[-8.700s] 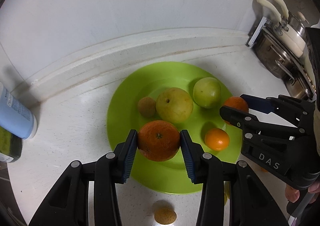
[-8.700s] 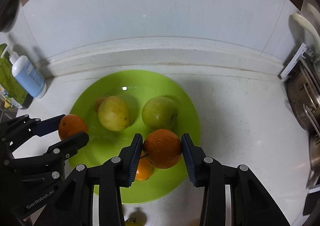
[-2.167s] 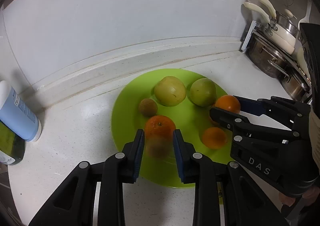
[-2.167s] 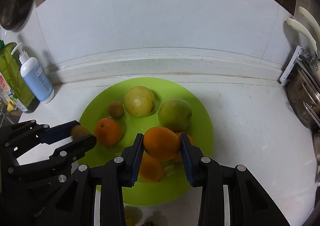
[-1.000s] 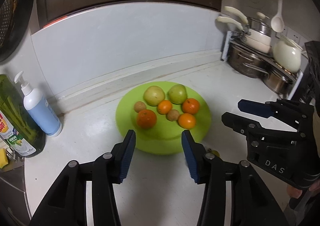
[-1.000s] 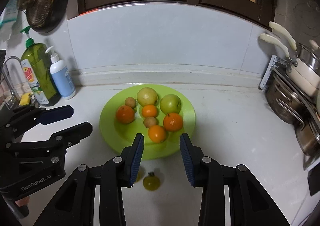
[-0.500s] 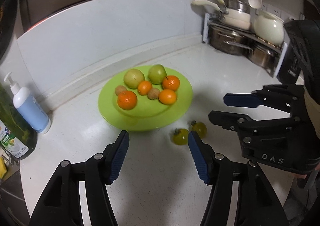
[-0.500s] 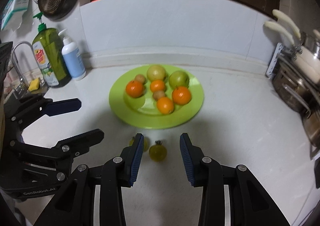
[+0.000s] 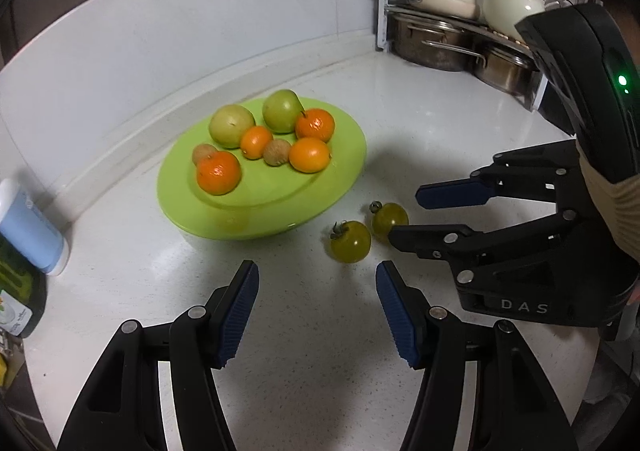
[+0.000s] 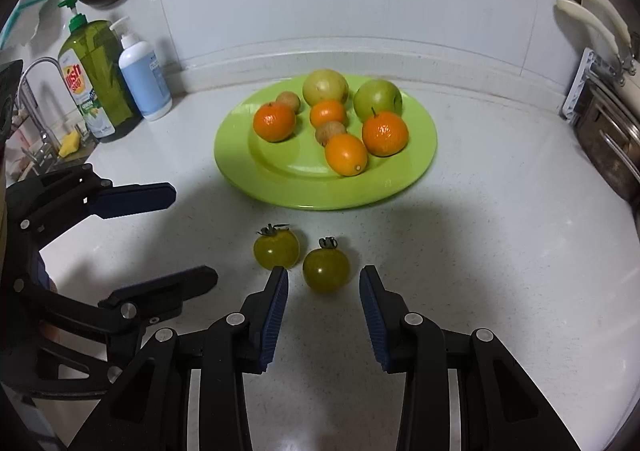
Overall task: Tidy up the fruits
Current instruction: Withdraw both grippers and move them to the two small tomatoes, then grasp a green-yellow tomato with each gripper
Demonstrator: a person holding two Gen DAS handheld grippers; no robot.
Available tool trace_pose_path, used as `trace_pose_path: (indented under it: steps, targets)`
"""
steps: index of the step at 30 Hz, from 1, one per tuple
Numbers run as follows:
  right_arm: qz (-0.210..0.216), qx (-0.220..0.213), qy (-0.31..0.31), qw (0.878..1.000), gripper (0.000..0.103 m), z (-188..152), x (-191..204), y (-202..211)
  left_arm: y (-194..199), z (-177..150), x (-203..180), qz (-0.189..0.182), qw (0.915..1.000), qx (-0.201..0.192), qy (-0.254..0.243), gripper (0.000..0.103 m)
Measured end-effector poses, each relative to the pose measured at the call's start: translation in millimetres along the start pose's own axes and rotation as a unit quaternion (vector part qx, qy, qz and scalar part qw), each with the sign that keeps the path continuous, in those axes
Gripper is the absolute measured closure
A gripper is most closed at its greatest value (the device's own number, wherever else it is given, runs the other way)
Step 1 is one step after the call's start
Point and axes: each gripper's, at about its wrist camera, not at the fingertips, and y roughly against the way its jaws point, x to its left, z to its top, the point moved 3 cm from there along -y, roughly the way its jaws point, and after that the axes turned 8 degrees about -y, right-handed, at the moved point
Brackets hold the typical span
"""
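A green plate (image 9: 280,191) (image 10: 300,179) holds several fruits: oranges, two yellow-green round fruits and small brown ones. Two green tomatoes lie on the white counter in front of it. The left tomato (image 9: 351,247) (image 10: 277,249) sits just ahead of my left gripper (image 9: 316,279) (image 10: 195,234), which is open and empty. The right tomato (image 9: 390,217) (image 10: 326,271) sits at the tips of my right gripper (image 10: 324,279) (image 9: 405,216). Its pads stand on either side of this tomato without touching it.
A green dish-soap bottle (image 10: 96,79) and a blue-white pump bottle (image 10: 142,79) (image 9: 28,227) stand at the back left by a faucet (image 10: 36,91). A rack of steel pots (image 9: 440,39) (image 10: 608,123) fills the right corner. A wall runs behind the plate.
Both grippers have sunk toward the counter and drawn close to the two tomatoes. The left jaws stand wider than a second ago. The fruits held earlier now lie on the plate.
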Motion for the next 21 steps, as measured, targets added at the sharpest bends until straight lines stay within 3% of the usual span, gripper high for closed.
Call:
trace_pose_path:
  steps: [14,21]
  targets:
    - [-0.005,0.015,-0.003,1.0,0.065,6.1,-5.5,-19.1,-27.0,7.5,3.5,-0.043,0.999,0.006,-0.006,0.045]
    - [-0.004,0.017,-0.015,1.0,0.073,6.9,-13.6,-23.3,-41.7,12.0,1.8,-0.055,0.9984,0.014,0.001,0.05]
